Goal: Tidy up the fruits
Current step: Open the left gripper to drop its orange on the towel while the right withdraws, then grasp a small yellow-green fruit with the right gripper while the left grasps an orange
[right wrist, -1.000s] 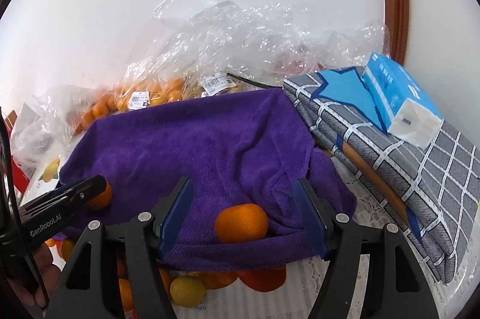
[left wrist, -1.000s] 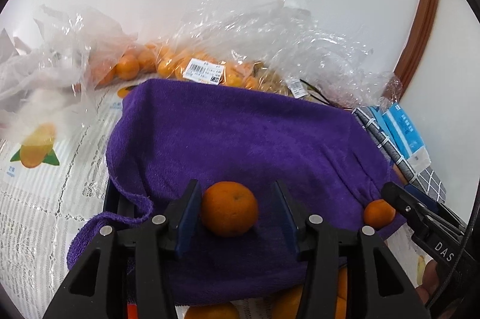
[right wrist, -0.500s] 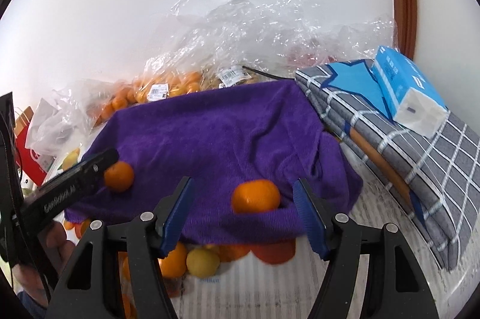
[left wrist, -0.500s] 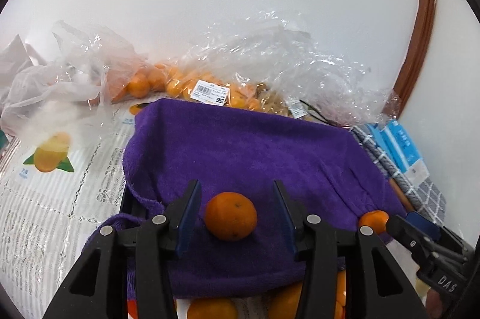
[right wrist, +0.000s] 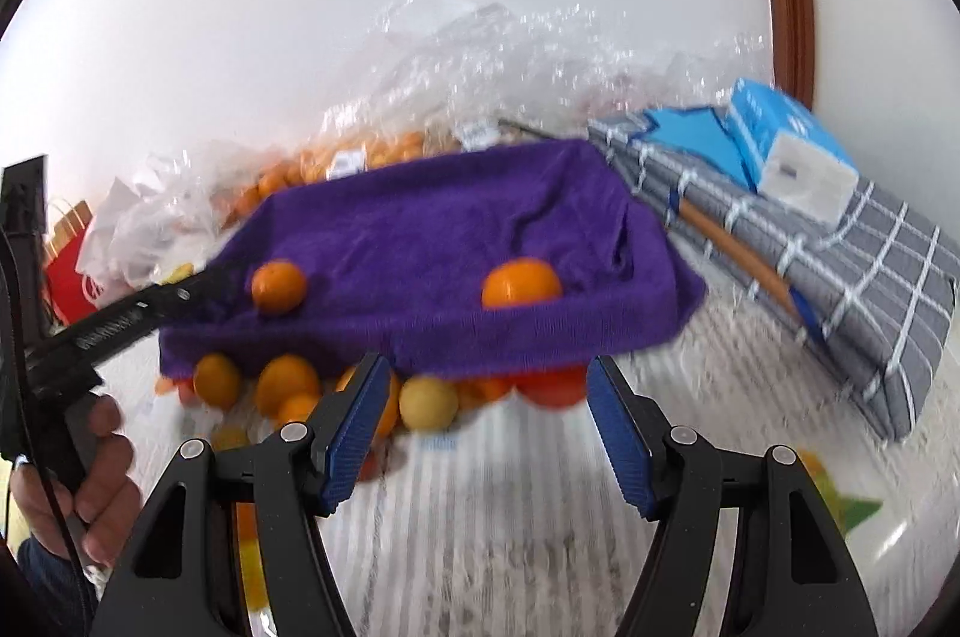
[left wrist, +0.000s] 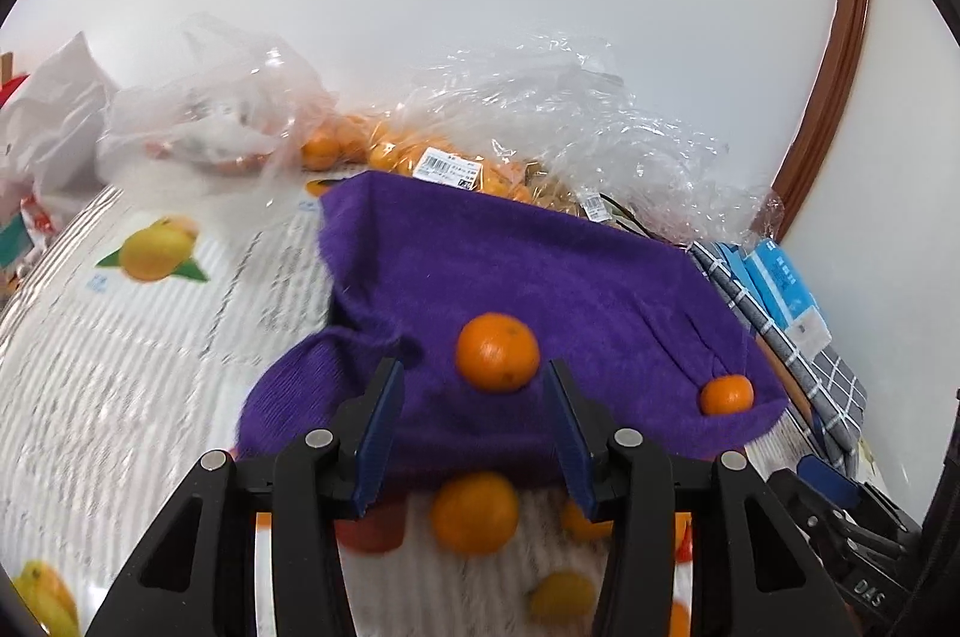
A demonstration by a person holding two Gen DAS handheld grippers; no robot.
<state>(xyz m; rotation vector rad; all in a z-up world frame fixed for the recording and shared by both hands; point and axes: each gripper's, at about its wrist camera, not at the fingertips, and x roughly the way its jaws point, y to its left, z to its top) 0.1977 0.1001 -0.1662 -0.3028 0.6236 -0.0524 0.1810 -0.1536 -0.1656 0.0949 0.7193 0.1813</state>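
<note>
A purple towel (left wrist: 516, 277) covers a raised box; it also shows in the right wrist view (right wrist: 432, 241). Two oranges rest on it: one (left wrist: 497, 350) just beyond my left gripper (left wrist: 471, 397), another (left wrist: 726, 394) at the towel's right corner. In the right wrist view they are the left orange (right wrist: 278, 287) and the right orange (right wrist: 521, 283). My left gripper is open and empty. My right gripper (right wrist: 487, 400) is open and empty, short of the towel's front edge. Several loose oranges (right wrist: 287, 385) and a yellow fruit (right wrist: 428, 402) lie on the table below the towel.
Clear plastic bags of small oranges (left wrist: 384, 151) lie behind the towel against the wall. A grey checked cloth (right wrist: 840, 265) with a blue tissue pack (right wrist: 786, 157) lies at the right. A white fruit-print tablecloth (left wrist: 150, 337) covers the table. A red paper bag (right wrist: 72, 271) stands at the left.
Both grippers have pulled back and up from the towel, open. The oranges stay on the towel. More loose fruit below the towel's front edge has come into view.
</note>
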